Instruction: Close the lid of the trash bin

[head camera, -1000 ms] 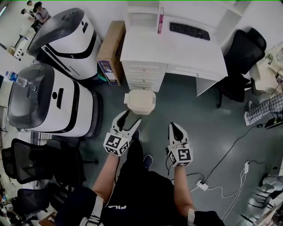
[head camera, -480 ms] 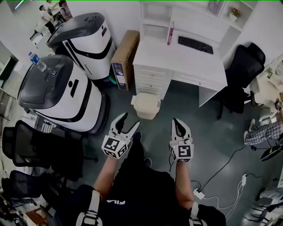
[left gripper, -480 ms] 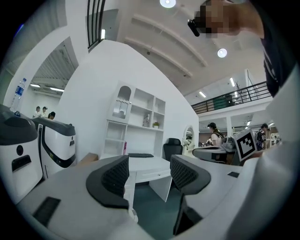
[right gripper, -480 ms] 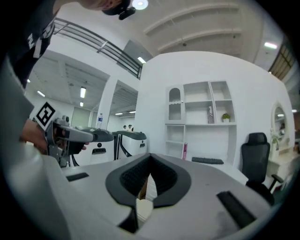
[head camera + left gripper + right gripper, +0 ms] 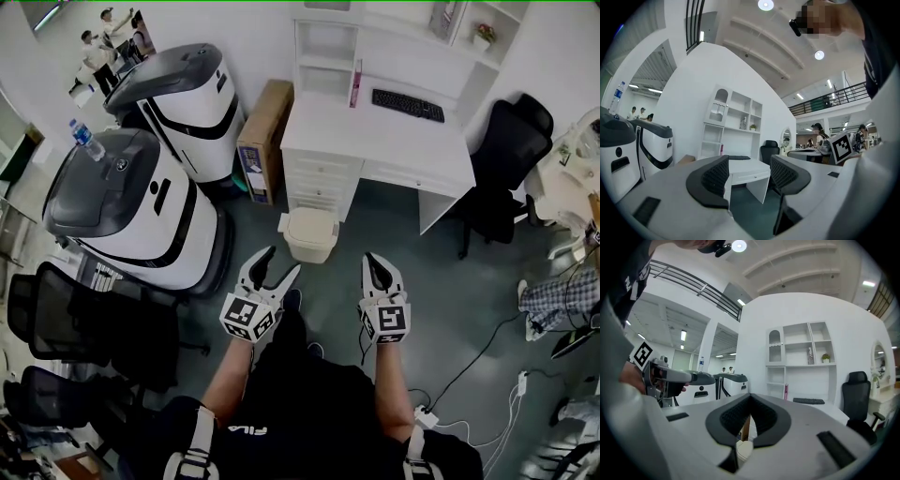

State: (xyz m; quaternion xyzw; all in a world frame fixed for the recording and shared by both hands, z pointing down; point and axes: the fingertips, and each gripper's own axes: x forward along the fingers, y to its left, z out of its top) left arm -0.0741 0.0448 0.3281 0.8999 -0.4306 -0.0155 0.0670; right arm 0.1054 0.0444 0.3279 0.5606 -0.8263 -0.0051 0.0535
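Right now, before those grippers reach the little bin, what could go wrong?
1. The trash bin stands free on the floor, so a hard push from the open left gripper might slide or tip it.
2. It sits close to the drawers of the white desk, which a gripper could knock.
3. A cable trails on the floor at the person's right, a possible trip.

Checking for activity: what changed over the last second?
The view pulled back, so the trash bin looks smaller, farther from both grippers. Nothing grasped or released. On the left gripper the jaws stay apart, on the right gripper together; lid stays down.
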